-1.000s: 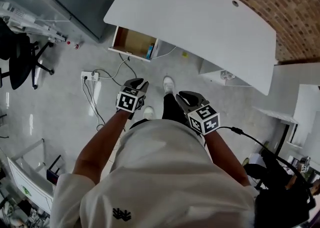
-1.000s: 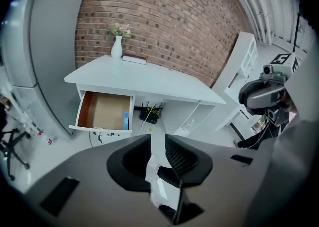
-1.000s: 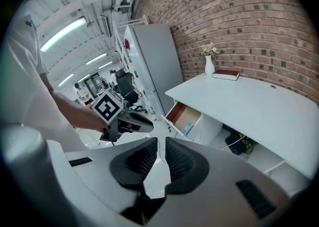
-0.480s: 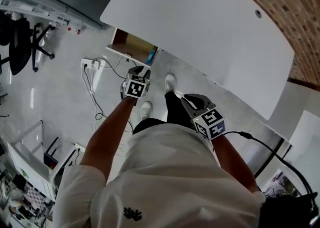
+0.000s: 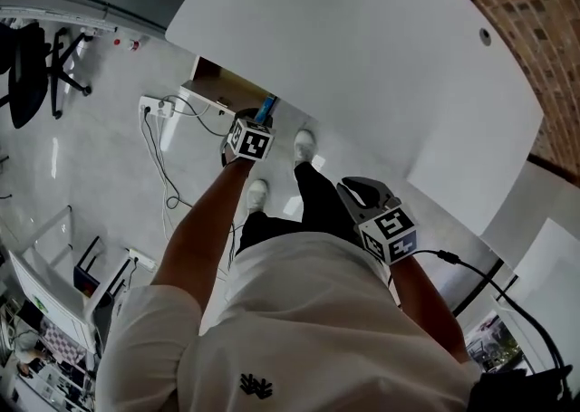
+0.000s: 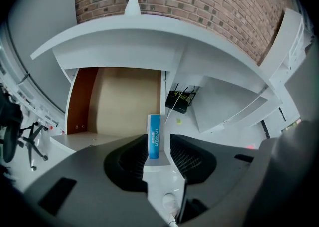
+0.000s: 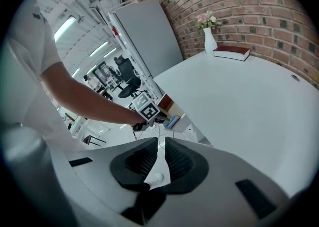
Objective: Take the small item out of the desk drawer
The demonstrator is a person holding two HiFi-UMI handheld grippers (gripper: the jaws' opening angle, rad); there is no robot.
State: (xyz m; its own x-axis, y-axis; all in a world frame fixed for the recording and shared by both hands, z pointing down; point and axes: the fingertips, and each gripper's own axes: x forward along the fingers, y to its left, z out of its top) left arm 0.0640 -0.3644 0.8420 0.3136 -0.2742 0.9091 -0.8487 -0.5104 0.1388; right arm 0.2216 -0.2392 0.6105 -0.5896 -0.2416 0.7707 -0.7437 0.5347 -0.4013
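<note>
My left tongs [image 6: 158, 141] point steeply down at the open drawer [image 6: 124, 106], and their jaws have just been opening: they now stand wide apart, gripping nothing. Between the 2 tips, just past them, I see the small item, a blue box [image 6: 154, 136] standing upright at the drawer's front right corner; neither pad presses on it. My right tongs [image 7: 158, 143] hang lower and nearer my body, by my right leg, with the jaws drawn almost together (only a sliver of floor shows between them) and nothing held. From the head view, my 2 white shoes [image 5: 304, 143] stand on the pale floor just before the drawer, and a white power strip [image 5: 156, 107] with its cables lies on the floor off to the left. The drawer itself has a light wooden bottom, bare apart from the box, with a darker brown left wall. Above it spreads the white curved tabletop [image 5: 362, 66], which carries a dark red book [image 7: 231, 52] and a white vase [image 6: 132, 4] of flowers at its far edge, against the brick wall [image 6: 209, 6].
</note>
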